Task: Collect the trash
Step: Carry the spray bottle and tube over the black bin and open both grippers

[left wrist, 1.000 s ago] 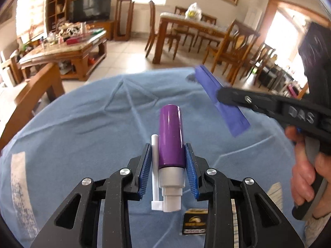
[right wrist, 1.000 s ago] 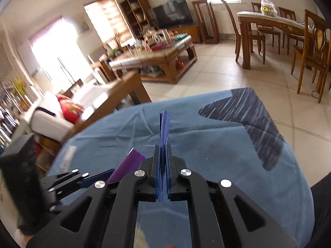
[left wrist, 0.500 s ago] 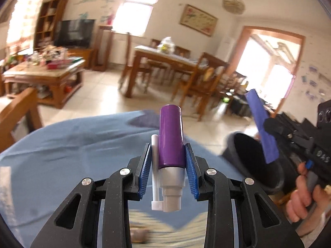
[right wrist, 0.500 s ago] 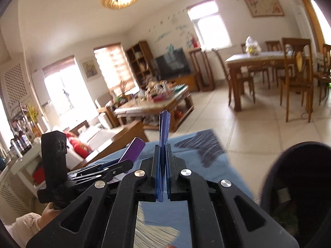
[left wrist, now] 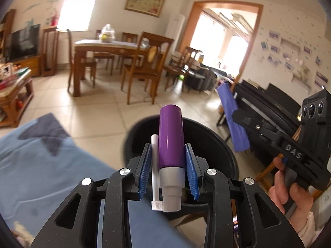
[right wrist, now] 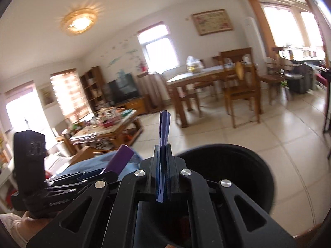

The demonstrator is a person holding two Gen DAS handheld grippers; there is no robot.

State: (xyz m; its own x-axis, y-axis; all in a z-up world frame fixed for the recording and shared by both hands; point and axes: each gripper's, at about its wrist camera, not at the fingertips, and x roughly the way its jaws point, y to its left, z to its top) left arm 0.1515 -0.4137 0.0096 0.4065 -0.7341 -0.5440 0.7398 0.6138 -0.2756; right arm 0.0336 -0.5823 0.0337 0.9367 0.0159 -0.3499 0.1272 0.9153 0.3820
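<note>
1. The left hand-held gripper (left wrist: 168, 169) is clamped on a purple bottle (left wrist: 170, 137) with a grey cap and a thin white stick beside it, over the near rim of the black bin (left wrist: 219, 142).
2. The right hand-held gripper (right wrist: 163, 175) is closed on a flat blue wrapper (right wrist: 164, 128), above the bin's near left edge.
3. Risk: the bottle sits over the near rim, with the blue-covered surface (left wrist: 41, 165) just left of it; released here, it could clip the rim and fall outside.
4. Risk: the light wrapper may flutter and miss, or cling to the pads.
5. The bottle's long axis runs along the fingers, base pointing far, cap near. The wrapper stands edge-on, its long axis pointing far and upward.
</note>
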